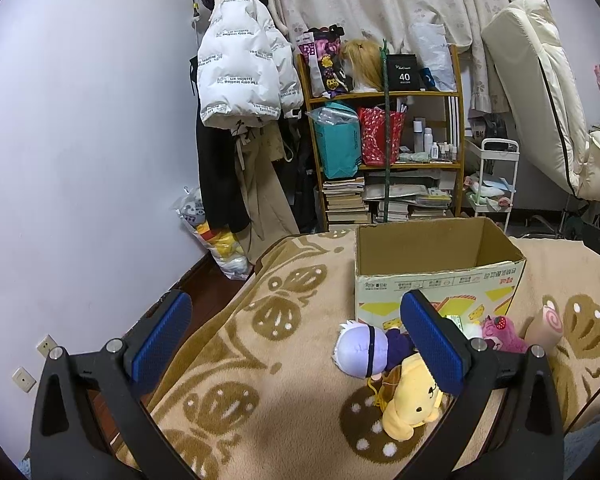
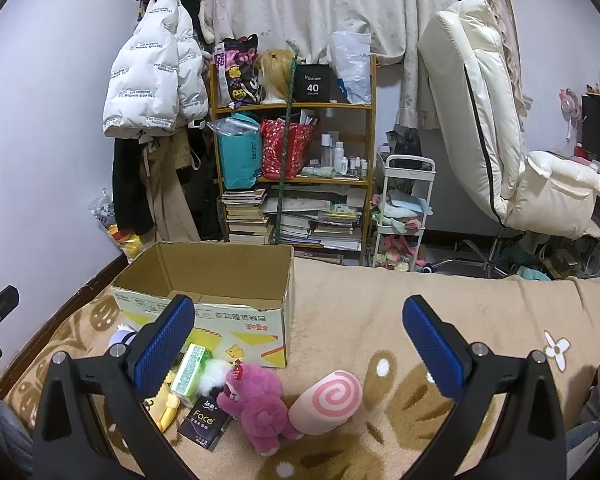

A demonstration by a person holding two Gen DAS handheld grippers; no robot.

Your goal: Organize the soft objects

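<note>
An open cardboard box stands on the blanket-covered bed. In front of it lie a purple-haired doll, a yellow dog plush, a pink bear plush and a pink swirl roll pillow. My left gripper is open and empty above the blanket, left of the doll. My right gripper is open and empty above the bear and roll.
A green tissue pack and a dark "Face" packet lie among the plush toys. Behind the bed stand a cluttered wooden shelf, hanging coats, a white trolley and a cream chair.
</note>
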